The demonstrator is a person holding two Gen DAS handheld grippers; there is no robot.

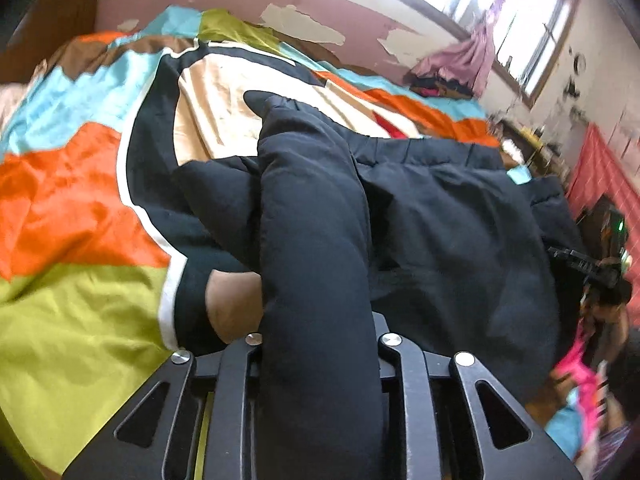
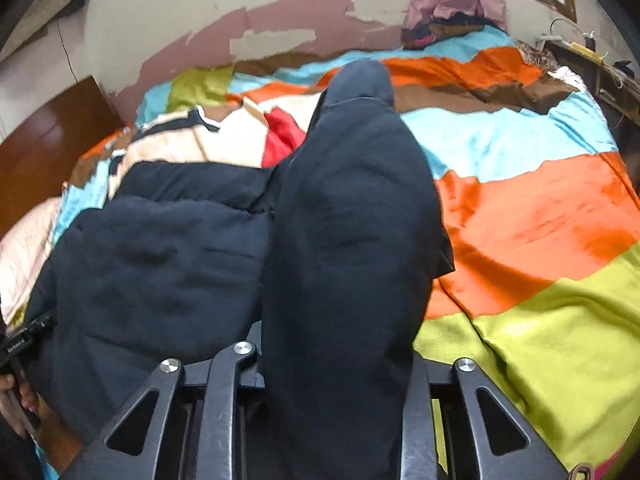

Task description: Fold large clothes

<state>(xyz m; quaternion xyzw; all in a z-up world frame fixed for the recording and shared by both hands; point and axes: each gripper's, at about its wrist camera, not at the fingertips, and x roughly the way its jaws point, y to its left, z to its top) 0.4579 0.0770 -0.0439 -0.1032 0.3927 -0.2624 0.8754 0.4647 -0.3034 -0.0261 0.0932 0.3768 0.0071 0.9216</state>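
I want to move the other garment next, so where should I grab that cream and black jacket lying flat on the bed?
Take the cream and black jacket at its white-trimmed black edge on the side facing the orange bedspread. That border lies exposed and flat, while the opposite side sits under the dark padded coat both grippers are clamped on. Come in low from the bedspread side.

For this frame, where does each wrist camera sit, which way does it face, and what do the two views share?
Left wrist: on the left gripper, facing along the bed toward the window; its linkage and a dark jacket fold show.
Right wrist: on the right gripper, facing the peeling wall; linkage shows.
Shared: jacket, striped bedspread, wall.
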